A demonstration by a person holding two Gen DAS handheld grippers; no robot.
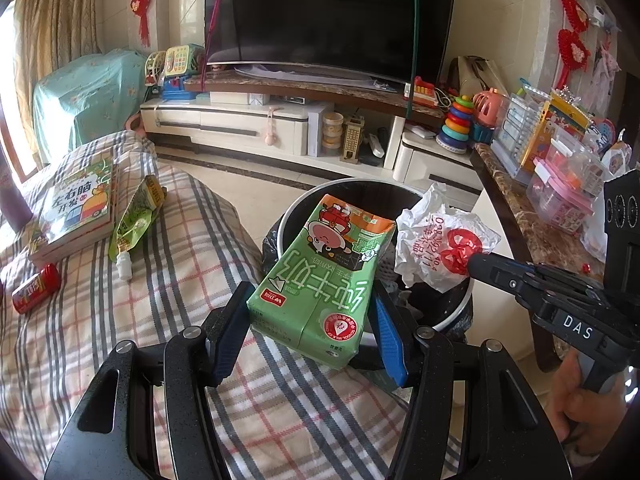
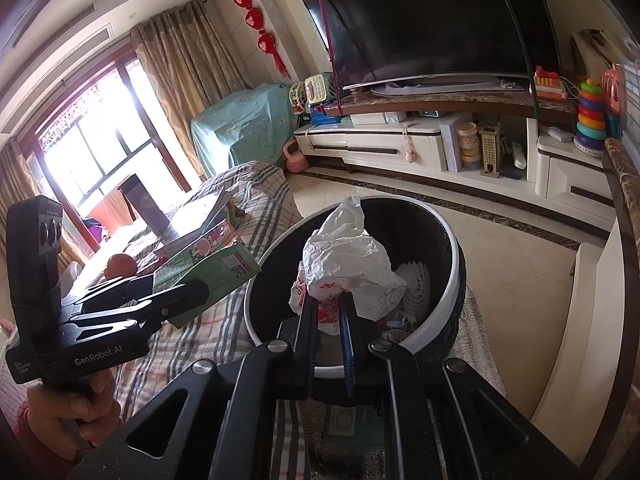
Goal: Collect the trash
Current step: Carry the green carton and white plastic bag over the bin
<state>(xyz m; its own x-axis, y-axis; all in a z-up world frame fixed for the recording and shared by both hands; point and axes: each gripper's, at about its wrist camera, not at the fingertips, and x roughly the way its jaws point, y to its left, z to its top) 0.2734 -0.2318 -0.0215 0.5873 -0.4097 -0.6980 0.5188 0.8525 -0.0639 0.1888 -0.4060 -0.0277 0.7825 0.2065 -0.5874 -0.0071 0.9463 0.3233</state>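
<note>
My left gripper (image 1: 312, 312) is shut on a green milk carton (image 1: 320, 276) and holds it at the near-left rim of the round black-and-white trash bin (image 1: 296, 204). My right gripper (image 2: 330, 304) is shut on a crumpled white plastic bag with red print (image 2: 348, 260), held over the bin (image 2: 452, 292). The bag (image 1: 436, 240) and right gripper (image 1: 472, 262) also show in the left wrist view. The carton (image 2: 208, 268) and left gripper (image 2: 176, 292) show in the right wrist view. A green pouch (image 1: 136, 216) and a small red can (image 1: 36, 288) lie on the plaid-covered sofa (image 1: 192, 280).
A book (image 1: 76, 208) lies on the sofa at left. The bin holds trash, with a white mesh piece (image 2: 414, 284) inside. A marble counter with plastic boxes (image 1: 560, 196) stands right of the bin. A TV (image 1: 328, 16) on a low white stand (image 1: 240, 120) is across the tiled floor.
</note>
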